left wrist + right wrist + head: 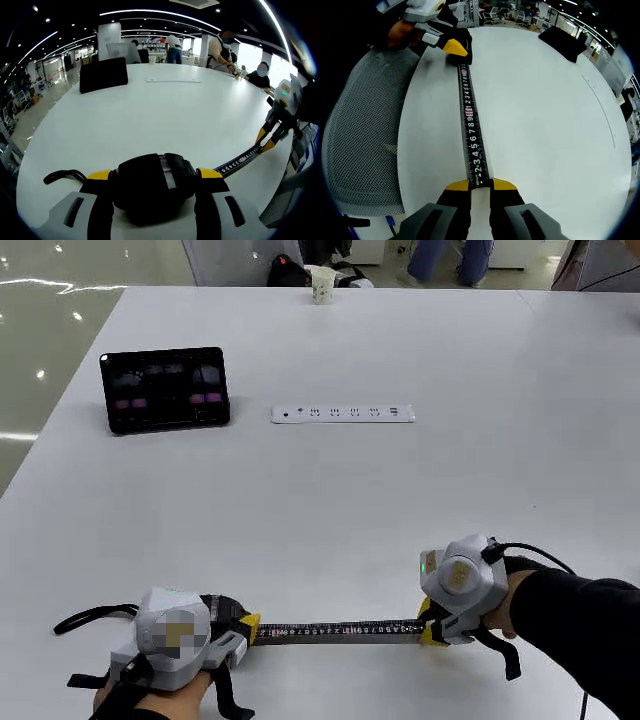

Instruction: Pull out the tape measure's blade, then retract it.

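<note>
The left tool [155,174] clamps the tape measure case [150,187] on the worktop [350,500]; the right tool [480,186] pinches the drawn-out blade [470,115]. A slow, straight return should avoid whipping.

White table [420,490]: tablet [165,388] propped left, power strip [343,414] centre, cup [322,285] at far edge, tape measure blade [340,629] along near edge.
</note>
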